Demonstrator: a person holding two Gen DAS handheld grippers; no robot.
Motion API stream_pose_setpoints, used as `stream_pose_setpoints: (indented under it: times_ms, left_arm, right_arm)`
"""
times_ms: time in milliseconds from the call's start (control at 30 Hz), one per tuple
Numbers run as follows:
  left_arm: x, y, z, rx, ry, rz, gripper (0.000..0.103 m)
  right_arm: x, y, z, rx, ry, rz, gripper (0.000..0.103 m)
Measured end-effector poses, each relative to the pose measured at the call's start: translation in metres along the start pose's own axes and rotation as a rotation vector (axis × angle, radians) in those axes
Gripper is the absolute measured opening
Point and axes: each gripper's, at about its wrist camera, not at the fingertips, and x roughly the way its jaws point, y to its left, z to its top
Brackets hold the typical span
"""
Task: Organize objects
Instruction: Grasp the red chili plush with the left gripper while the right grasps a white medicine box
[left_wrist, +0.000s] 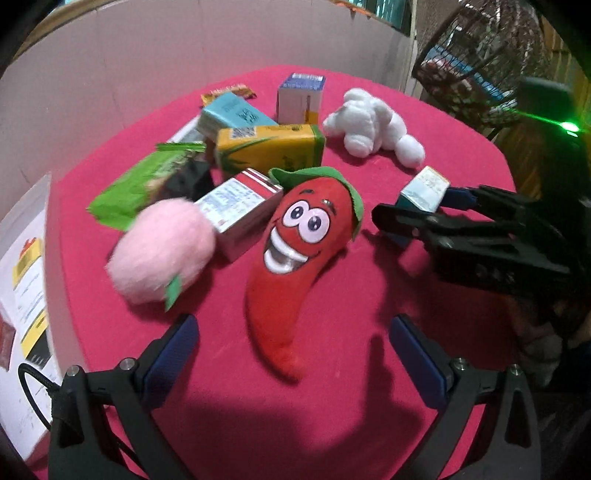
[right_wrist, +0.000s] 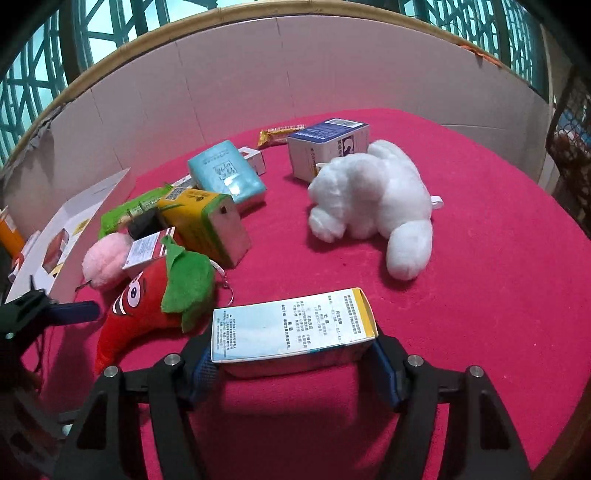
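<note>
Chilli toy (left_wrist: 295, 251) at table (left_wrist: 332, 424) centre; puffball (left_wrist: 162, 251) and carton pile (left_wrist: 255, 147) left of it, bunny toy (left_wrist: 373, 125) toward far edge, medicine box (right_wrist: 291, 325) right.

Pale blue box (right_wrist: 293, 334): rows of small print on its top face, at 6 o'clock in the right wrist view; too small to read.
Dark blue box (right_wrist: 328, 146): barcode on its top, large white mark on the side, at 12 o'clock; not legible.
Yellow carton (left_wrist: 269, 147): QR code label at 11 o'clock; no words readable.
Teal pack (right_wrist: 225, 173): white characters, too blurred to make out.
</note>
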Motion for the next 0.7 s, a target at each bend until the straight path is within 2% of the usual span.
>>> stream_pose_setpoints:
  times_ms: [100, 167, 233, 300, 367, 467, 533, 700]
  left_arm:
    - [0.010, -0.005, 0.008, 0.000, 0.029, -0.024, 0.098]
    - [0.012, -0.009, 0.013, 0.020, 0.027, -0.017, 0.088]
    - [0.014, -0.007, 0.021, 0.007, 0.024, 0.004, 0.072]
    - [0.017, -0.003, 0.029, -0.012, 0.026, 0.023, 0.065]
    - [0.019, -0.008, 0.030, 0.021, 0.019, 0.052, 0.059]
    - [0.017, -0.009, 0.029, 0.029, 0.002, 0.049, 0.051]
    - [0.013, -0.007, 0.025, 0.030, -0.013, 0.055, 0.038]
    - [0.015, -0.013, 0.027, 0.029, -0.042, 0.065, 0.028]
  right_arm:
    - [-0.001, -0.005, 0.000, 0.014, -0.002, 0.015, 0.074]
    - [-0.003, -0.010, 0.000, 0.036, -0.009, 0.041, 0.074]
    - [-0.003, -0.011, 0.000, 0.049, -0.013, 0.056, 0.074]
    - [-0.003, -0.011, 0.001, 0.059, -0.017, 0.061, 0.074]
    - [-0.004, -0.013, 0.001, 0.068, -0.020, 0.071, 0.074]
    - [-0.005, -0.014, 0.001, 0.078, -0.024, 0.077, 0.074]
    - [-0.005, -0.014, 0.000, 0.080, -0.025, 0.078, 0.074]
    - [-0.008, -0.012, -0.001, 0.082, -0.031, 0.059, 0.074]
